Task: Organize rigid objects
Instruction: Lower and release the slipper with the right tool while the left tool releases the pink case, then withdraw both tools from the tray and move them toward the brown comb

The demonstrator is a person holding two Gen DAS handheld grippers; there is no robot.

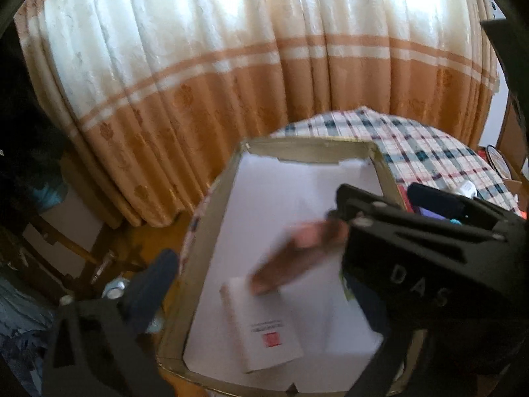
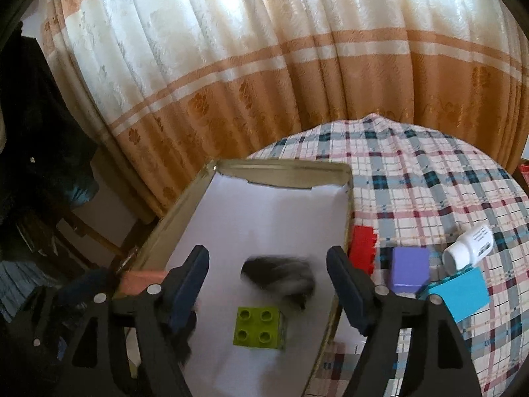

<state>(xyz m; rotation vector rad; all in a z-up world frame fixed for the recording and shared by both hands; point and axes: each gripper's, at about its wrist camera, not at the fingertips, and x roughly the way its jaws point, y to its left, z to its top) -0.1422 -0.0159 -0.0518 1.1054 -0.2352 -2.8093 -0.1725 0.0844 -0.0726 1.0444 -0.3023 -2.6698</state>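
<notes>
The left hand-held gripper (image 1: 251,228) is spread wide; nothing is pinched between its fingers. A blurred pinkish-brown block (image 1: 297,258) is seen between them, above the box (image 1: 198,231), its long axis slanting from lower left to upper right; whether it is touched cannot be told. Below it a white card box (image 1: 261,324) lies flat on the white paper lining, its long axis running toward the near rim, a red mark at its near end.

The right hand-held gripper (image 2: 267,264) is also spread, with nothing pressed by its pads. A dark, blurred object (image 2: 277,274) is seen between the fingers over the lining, apart from both. Just nearer, a green brick (image 2: 259,327) sits studs up inside the box, near the right wall.

The box is shallow, with low walls; most of its floor is bare. Its right wall (image 2: 347,205) borders a plaid-covered surface (image 2: 429,182). Just outside that wall a red brick (image 2: 362,248) is seen, then a purple cube (image 2: 410,271), a blue block (image 2: 459,291) and a white bottle (image 2: 469,248) lying on its side, cap toward the lower left. A curtain (image 2: 264,66) hangs behind.
</notes>
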